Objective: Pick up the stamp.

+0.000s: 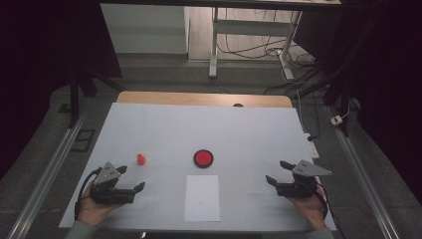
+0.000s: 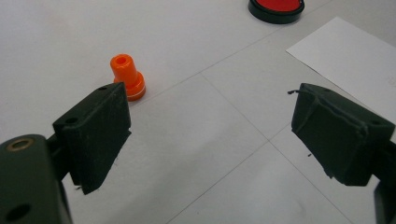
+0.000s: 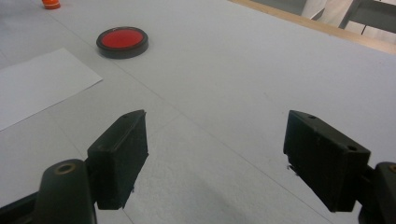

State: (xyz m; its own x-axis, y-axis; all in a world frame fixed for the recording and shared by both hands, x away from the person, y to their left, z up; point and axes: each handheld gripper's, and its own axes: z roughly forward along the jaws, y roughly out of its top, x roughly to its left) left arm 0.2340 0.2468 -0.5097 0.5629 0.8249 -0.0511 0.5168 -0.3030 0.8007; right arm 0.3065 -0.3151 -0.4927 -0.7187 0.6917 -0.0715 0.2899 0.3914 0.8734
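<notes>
The table (image 1: 149,124) carries a pale grey cover with thin seam lines crossing it; a strip of bare wood shows along its far edge. A white sheet (image 1: 202,197) lies flat near the front edge, about midway between the 2 hands. Just beyond the sheet's far edge sits a round red pad (image 1: 203,158) in a black rim, close to the sheet but apart from it. The left gripper (image 1: 133,179) rests at the front left, held in the person's left hand (image 1: 93,209), jaws spread wide with nothing between them. The right gripper (image 1: 276,172) rests at the front right in the right hand (image 1: 309,206), jaws likewise spread and empty. The orange stamp (image 1: 141,159) stands upright on the cover, left of the pad and well apart from it, just beyond the left gripper's far jaw and untouched.
</notes>
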